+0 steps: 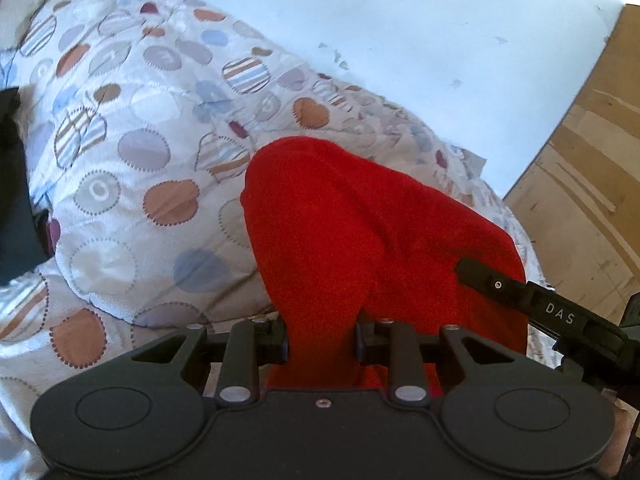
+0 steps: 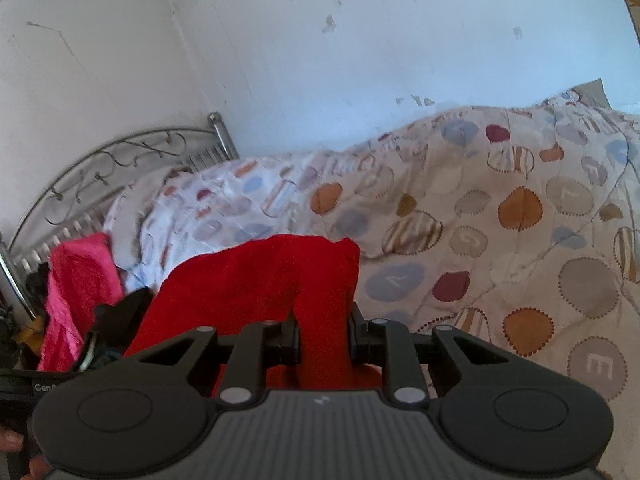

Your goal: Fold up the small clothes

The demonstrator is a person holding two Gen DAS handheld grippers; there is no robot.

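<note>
Left gripper (image 1: 322,340) and right gripper (image 2: 324,336), tilted downward, each pinch the red garment (image 1: 360,220).

Red cloth (image 1: 360,232) hides my jaws' pads in both views; its lower part lies behind my body; duvet (image 2: 500,220) pattern blurs far off.

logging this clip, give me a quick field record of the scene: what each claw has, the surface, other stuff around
left claw: shut on the red garment
right claw: shut on the red garment, another part of it
surface: bed with patterned quilt, circles and hearts
backdrop: white wall, metal headboard
other clothes: pink garment by the headboard
furniture: wooden cabinet past the bed's end
fold state: cloth bunched, not yet folded
</note>
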